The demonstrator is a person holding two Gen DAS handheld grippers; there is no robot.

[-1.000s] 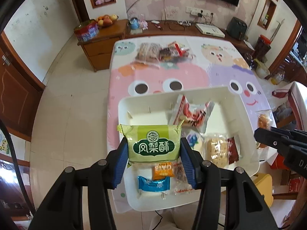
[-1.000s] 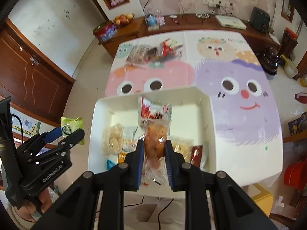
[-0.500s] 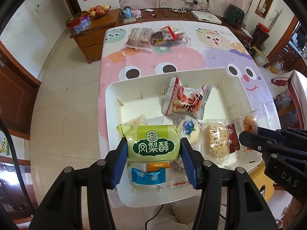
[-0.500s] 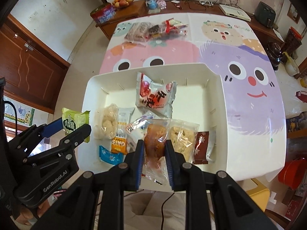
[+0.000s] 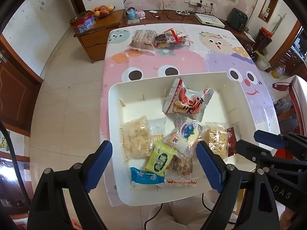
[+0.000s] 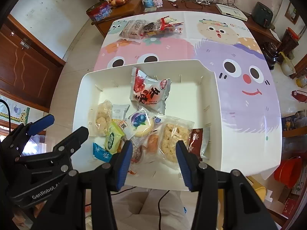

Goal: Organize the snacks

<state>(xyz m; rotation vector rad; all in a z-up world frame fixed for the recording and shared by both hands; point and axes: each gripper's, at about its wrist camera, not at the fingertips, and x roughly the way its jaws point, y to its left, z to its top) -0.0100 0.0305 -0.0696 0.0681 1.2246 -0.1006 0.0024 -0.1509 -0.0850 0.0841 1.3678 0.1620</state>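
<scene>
A white tray [image 5: 113, 115] [image 6: 211, 115] on the table holds several wrapped snacks. The green pineapple-cake packet [image 5: 160, 160] [image 6: 113, 139] lies in its near part among them, beside a blue packet [image 5: 146, 178]. The orange pastry in clear wrap [image 6: 152, 143] lies next to a rice-crisp packet [image 6: 172, 140]. A red-and-white packet [image 5: 187, 101] [image 6: 148, 93] sits mid-tray. My left gripper [image 5: 153, 164] is open and empty above the tray's near edge. My right gripper [image 6: 153, 163] is open and empty there too.
More snack bags [image 5: 159, 39] [image 6: 151, 27] lie at the far end of the cartoon tablecloth [image 6: 239, 57]. A wooden sideboard [image 5: 99, 32] with a fruit bowl and red tin stands behind. Tiled floor lies to the left.
Both grippers opened. The green packet dropped from the left gripper into the tray, and the orange pastry dropped from the right gripper into the tray.
</scene>
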